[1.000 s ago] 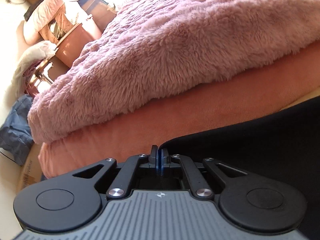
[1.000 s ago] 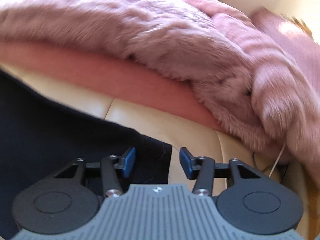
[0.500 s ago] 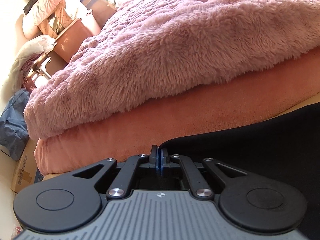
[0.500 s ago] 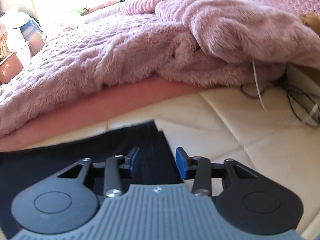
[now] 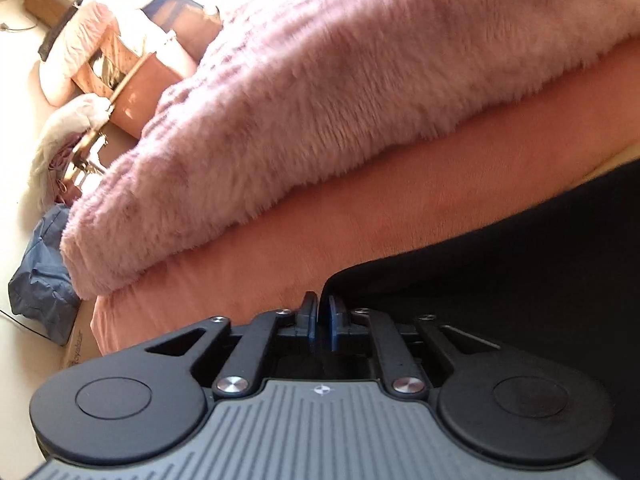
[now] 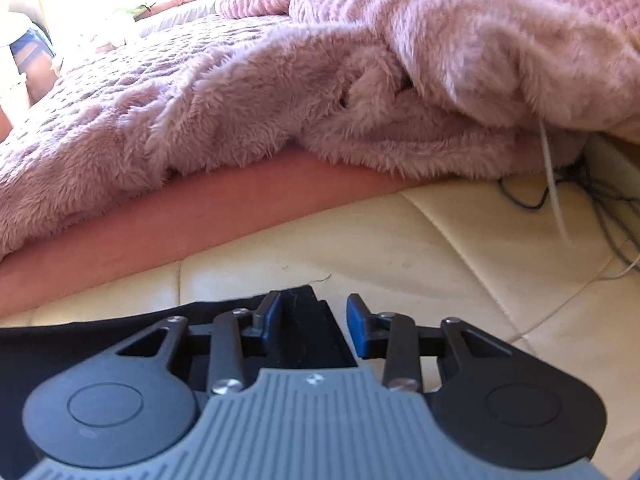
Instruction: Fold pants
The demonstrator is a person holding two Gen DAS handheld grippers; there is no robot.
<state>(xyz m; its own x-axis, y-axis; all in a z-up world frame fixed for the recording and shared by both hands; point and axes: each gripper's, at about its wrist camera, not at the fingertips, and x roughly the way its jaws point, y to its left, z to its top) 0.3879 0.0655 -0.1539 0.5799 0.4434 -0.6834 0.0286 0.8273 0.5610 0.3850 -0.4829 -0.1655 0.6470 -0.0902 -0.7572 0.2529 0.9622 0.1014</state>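
The black pants (image 5: 520, 280) lie flat on the bed, filling the lower right of the left wrist view. Their corner ends right at my left gripper (image 5: 322, 312). Its jaws are opening, a narrow gap shows between the blue pads, and the cloth edge rests against the right pad (image 5: 333, 312). In the right wrist view another corner of the pants (image 6: 100, 334) lies on a cream quilted surface (image 6: 440, 248). My right gripper (image 6: 314, 316) straddles that corner. Its jaws are closing, and neither pad touches the cloth between them.
A fluffy pink blanket (image 5: 320, 100) is heaped over a salmon sheet (image 5: 360, 208) just beyond the pants. Dark cables (image 6: 600, 200) and a white cord trail at the right. A blue bag (image 5: 36, 280) and cluttered furniture (image 5: 132, 80) stand off the bed's left end.
The left jaws, shut on the pants corner before, have parted a little. The right gripper has rolled, shifted along the pants edge and narrowed its jaws around the corner.
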